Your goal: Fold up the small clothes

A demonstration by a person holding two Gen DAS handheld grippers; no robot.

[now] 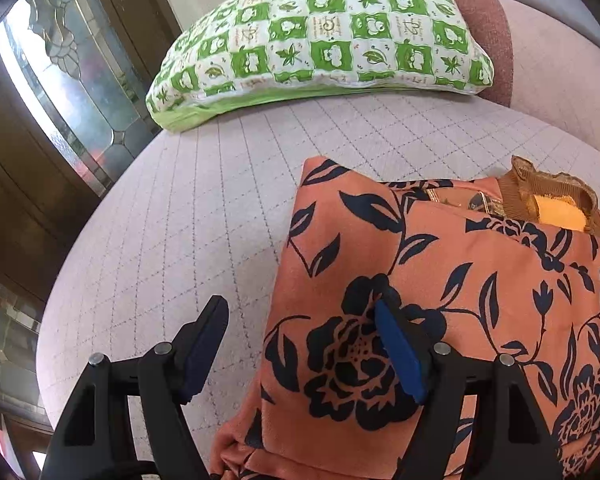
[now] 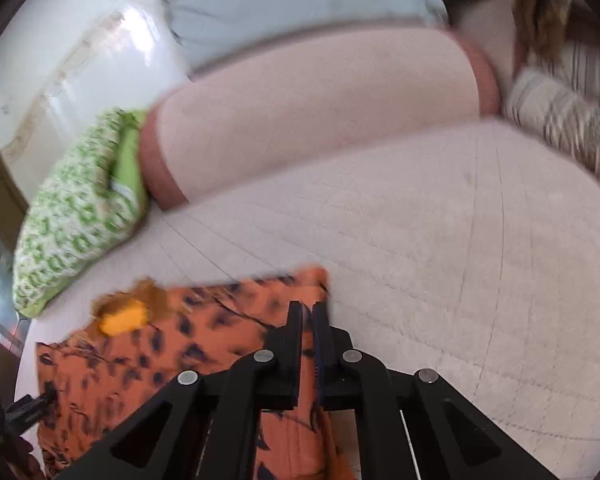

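An orange garment with a dark floral print (image 1: pixel 440 280) lies partly folded on the pale quilted sofa seat (image 1: pixel 188 216). Its brown gold-trimmed neckline with a yellow lining (image 1: pixel 552 204) faces the back. My left gripper (image 1: pixel 300 312) is open, hovering over the garment's left edge with one finger over the cloth and one over the seat. In the blurred right wrist view my right gripper (image 2: pixel 308 308) is shut on the right edge of the same garment (image 2: pixel 172 344), cloth pinched between its fingers.
A green and white checked pillow (image 1: pixel 320 36) lies at the back left of the seat, also in the right wrist view (image 2: pixel 76 216). The pink backrest (image 2: pixel 320 112) rises behind. A striped cushion (image 2: pixel 564 120) sits at the right. A glass door (image 1: pixel 60 80) stands at left.
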